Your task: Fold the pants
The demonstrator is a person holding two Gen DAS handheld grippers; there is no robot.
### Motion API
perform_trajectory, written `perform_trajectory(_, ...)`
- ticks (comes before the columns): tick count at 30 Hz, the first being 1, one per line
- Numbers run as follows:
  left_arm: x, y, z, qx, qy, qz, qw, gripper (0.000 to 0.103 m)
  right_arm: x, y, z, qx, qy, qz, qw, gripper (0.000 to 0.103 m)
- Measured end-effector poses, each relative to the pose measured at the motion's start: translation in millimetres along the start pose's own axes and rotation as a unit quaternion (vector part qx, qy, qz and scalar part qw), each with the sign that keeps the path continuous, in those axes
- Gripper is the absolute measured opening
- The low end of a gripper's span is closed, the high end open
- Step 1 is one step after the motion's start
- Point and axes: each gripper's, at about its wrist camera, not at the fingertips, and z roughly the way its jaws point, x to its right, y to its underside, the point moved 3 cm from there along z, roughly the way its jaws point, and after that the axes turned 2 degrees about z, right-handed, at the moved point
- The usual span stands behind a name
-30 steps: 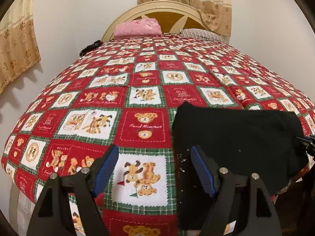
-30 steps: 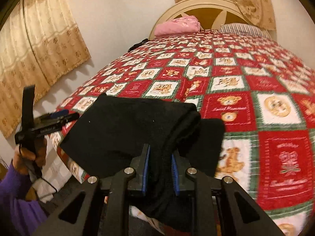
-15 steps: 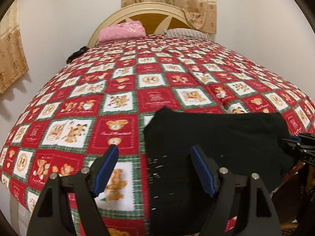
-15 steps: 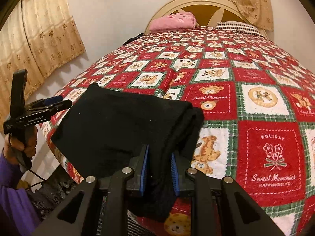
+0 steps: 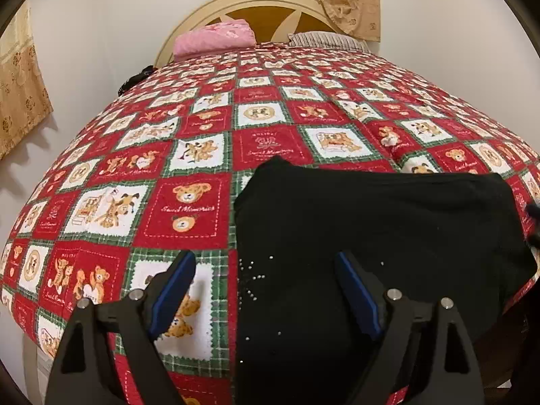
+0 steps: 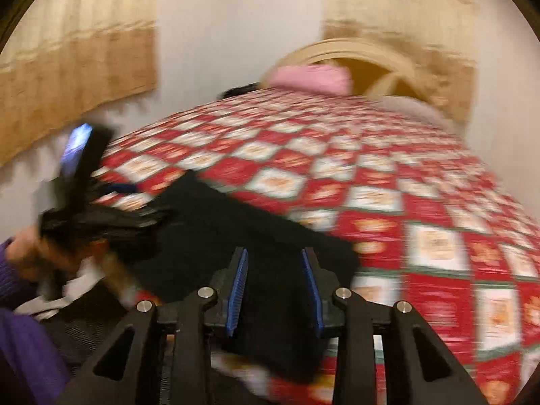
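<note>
The black pants (image 5: 371,229) lie folded flat at the near edge of the bed, their lower part hanging over the edge. My left gripper (image 5: 266,287) is open and empty, hovering over the pants' left edge. In the blurred right wrist view the pants (image 6: 236,236) lie ahead, and my right gripper (image 6: 275,287) is open with nothing between its blue pads, just above the pants' near right corner. The left gripper (image 6: 101,219) and the hand holding it show at the left there.
The bed carries a red, white and green teddy-bear quilt (image 5: 270,118). A pink pillow (image 5: 216,37) and a striped pillow (image 5: 324,38) lie by the headboard. A dark object (image 5: 135,79) sits at the bed's far left edge. Curtains hang on the walls.
My right gripper has opened and let go of the pants, and is moving fast, blurring its view. My left gripper stays open over the pants' left edge.
</note>
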Motion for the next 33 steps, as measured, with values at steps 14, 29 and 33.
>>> perform_trajectory(14, 0, 2, 2, -0.002, 0.003, -0.005, 1.0000, 0.089, 37, 30, 3, -0.045, -0.017, 0.069, 0.996, 0.033)
perform_trajectory(29, -18, 33, -17, -0.024, 0.019, -0.037, 0.9989, 0.089, -26, -80, 105, -0.017, -0.136, 0.096, 0.986, 0.034)
perform_trajectory(33, -26, 43, -12, -0.033, 0.033, -0.082, 0.9956, 0.090, -55, -97, 143, -0.038, -0.151, 0.073, 0.985, 0.034)
